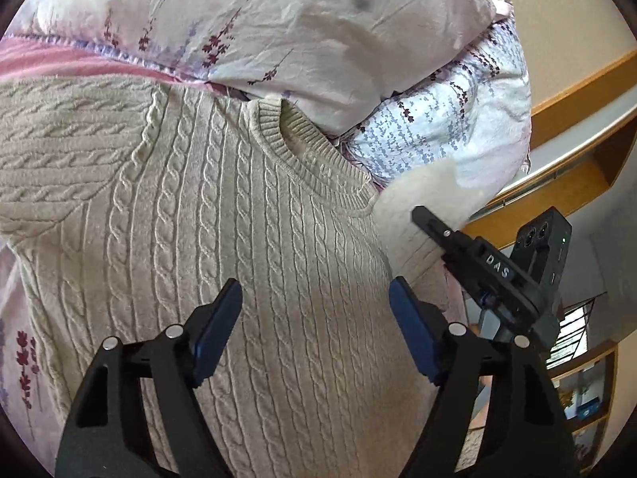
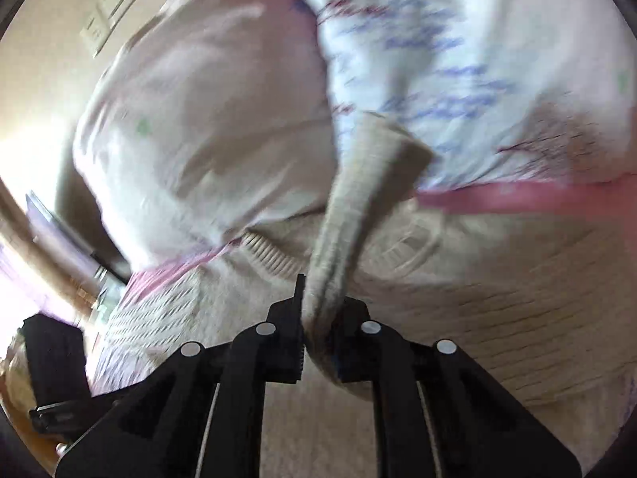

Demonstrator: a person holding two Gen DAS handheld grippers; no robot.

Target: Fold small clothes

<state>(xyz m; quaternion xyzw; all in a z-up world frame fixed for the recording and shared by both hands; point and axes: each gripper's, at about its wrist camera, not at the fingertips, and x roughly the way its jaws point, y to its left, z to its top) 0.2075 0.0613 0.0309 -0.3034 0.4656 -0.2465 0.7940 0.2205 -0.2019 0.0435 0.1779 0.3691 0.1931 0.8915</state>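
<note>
A beige cable-knit sweater lies flat on a floral bedsheet, its round collar toward the pillows. My left gripper is open and empty, its blue-padded fingers hovering over the sweater's body. My right gripper is shut on a beige sleeve of the sweater and holds it lifted over the garment; it also shows in the left wrist view at the sweater's right shoulder. The right wrist view is motion-blurred.
Floral pillows and a bunched duvet lie just beyond the collar. A pink sheet band runs behind the sweater. A wooden shelf unit stands to the right of the bed.
</note>
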